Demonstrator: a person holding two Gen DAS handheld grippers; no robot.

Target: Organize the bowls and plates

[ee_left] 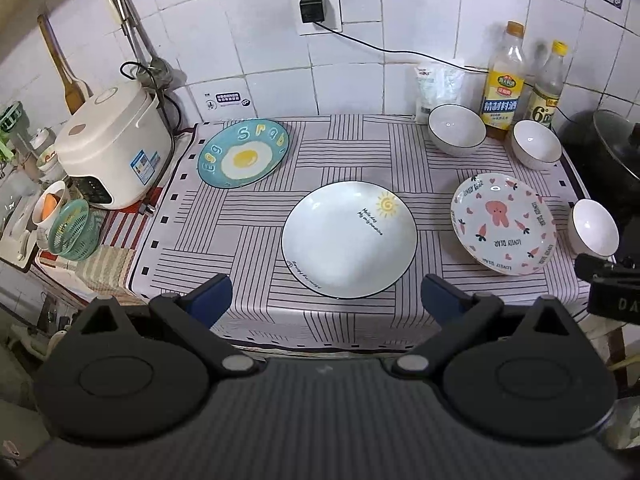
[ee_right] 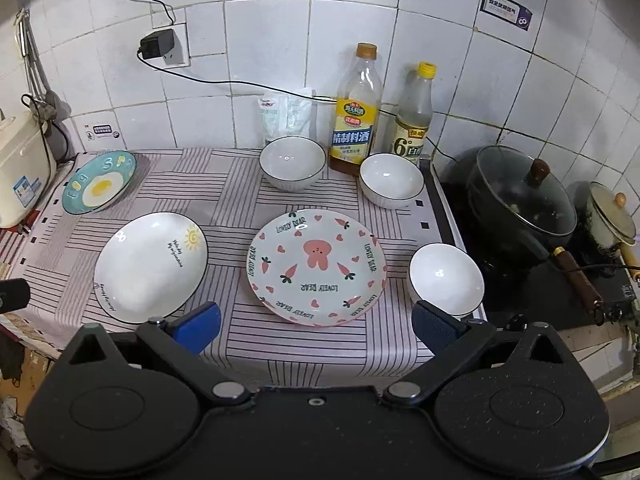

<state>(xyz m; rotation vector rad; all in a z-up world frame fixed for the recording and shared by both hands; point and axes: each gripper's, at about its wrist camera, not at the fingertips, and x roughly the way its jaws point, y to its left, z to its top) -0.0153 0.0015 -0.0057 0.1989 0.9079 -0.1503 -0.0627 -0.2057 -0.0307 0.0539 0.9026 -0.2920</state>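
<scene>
Rice cooker (ee_left: pixel 116 144): far left, a rounded cream plastic shell with a smooth lid, sitting off the cloth.
Egg plate (ee_left: pixel 243 153): teal glazed round, fried-egg print with a yellow yolk, at the back left of the cloth.
Sun plate (ee_left: pixel 349 239): white, glossy and shallow with a thin dark rim and a small yellow sun, near the front edge in the middle.
Left gripper (ee_left: pixel 326 300): released, its blue-padded fingers spread wide and holding nothing, hovering at the cloth's front edge below the sun plate.
Rabbit plate (ee_right: pixel 317 263): white gloss scattered with pink hearts, carrots and a pink rabbit, lying flat right of the sun plate and apart from it.
Right gripper (ee_right: pixel 316 326): also released and empty, its jaws straddling the near rim of the rabbit plate from above.
Back bowls: two white ribbed bowls with dark rims, one (ee_right: pixel 293 168) in front of the bottles, one (ee_right: pixel 391 180) further right.
Front bowl (ee_right: pixel 446 279): white and smooth inside, at the cloth's right edge beside the rabbit plate.
Bottles: two clear plastic ones with yellow caps (ee_right: pixel 356 120) (ee_right: pixel 414 120) against the wall.
Tablecloth (ee_right: pixel 240 200): pale, with blocks of dark stripes, draped over the front edge.
Wall (ee_right: pixel 260 60): white square tiles, a socket with a black plug and trailing cable.
Pan (ee_right: pixel 520 204): dark, with a glass lid, on the black hob to the right.
</scene>
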